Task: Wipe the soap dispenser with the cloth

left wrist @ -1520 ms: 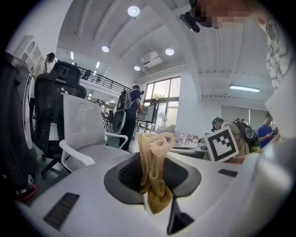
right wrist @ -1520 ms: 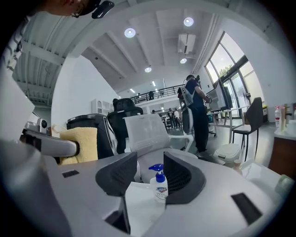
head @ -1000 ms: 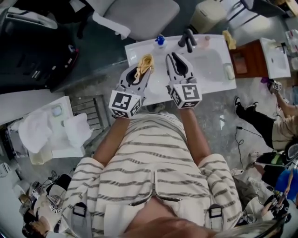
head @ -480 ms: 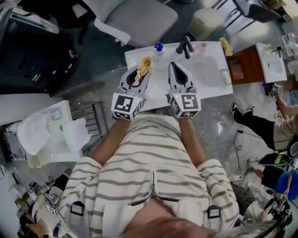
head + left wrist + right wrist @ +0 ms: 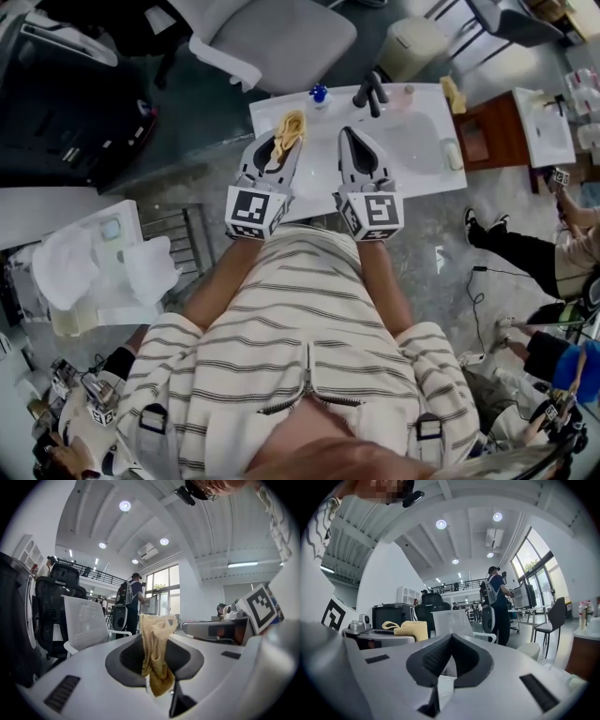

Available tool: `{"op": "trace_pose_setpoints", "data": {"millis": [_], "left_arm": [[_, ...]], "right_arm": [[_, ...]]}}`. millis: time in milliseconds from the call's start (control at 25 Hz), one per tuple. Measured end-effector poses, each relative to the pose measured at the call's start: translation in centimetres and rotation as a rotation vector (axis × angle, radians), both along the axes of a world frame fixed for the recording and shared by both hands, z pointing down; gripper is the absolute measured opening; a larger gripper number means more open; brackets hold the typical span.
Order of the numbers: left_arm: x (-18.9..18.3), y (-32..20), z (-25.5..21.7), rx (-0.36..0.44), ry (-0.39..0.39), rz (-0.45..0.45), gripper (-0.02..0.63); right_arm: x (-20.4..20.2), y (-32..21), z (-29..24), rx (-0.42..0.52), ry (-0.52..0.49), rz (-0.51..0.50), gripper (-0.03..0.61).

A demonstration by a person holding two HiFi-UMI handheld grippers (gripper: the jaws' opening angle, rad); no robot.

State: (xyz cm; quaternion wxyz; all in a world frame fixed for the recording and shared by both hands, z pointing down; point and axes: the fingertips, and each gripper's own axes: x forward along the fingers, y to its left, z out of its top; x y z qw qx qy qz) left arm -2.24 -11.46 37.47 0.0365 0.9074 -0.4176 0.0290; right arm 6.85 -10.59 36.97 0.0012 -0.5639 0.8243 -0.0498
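Observation:
The yellow cloth (image 5: pixel 290 127) hangs bunched between the jaws of my left gripper (image 5: pixel 285 137), which is shut on it over the left part of the white sink counter (image 5: pixel 441 178). In the left gripper view the cloth (image 5: pixel 156 654) droops from the pinched jaws. My right gripper (image 5: pixel 348 134) is beside it, shut and empty; its pads (image 5: pixel 440 656) meet with nothing between them. A small blue-topped soap dispenser (image 5: pixel 320 94) stands at the counter's back edge, beyond and between both grippers, untouched.
A black faucet (image 5: pixel 372 89) and a pinkish bottle (image 5: pixel 409 93) stand behind the basin (image 5: pixel 417 136). A yellow sponge (image 5: pixel 457 94) and a white bar (image 5: pixel 456 155) lie at its right. A grey chair (image 5: pixel 272 37) is behind the counter; people are seated at the far right.
My right gripper's jaws, partly apart a second ago, have closed empty. Both grippers have shifted only slightly over the counter, and the cloth stays in the left one.

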Motion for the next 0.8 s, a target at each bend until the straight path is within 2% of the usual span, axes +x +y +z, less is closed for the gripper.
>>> {"op": "trace_pose_setpoints", "data": {"millis": [240, 800], "left_arm": [[0.10, 0.37, -0.06, 0.001, 0.000, 0.005, 0.095], [0.02, 0.49, 0.14, 0.009, -0.004, 0.001, 0.095]], "right_arm": [[0.01, 0.27, 0.32, -0.019, -0.058, -0.004, -0.014], [0.17, 0.51, 0.40, -0.005, -0.064, 0.005, -0.014]]}}
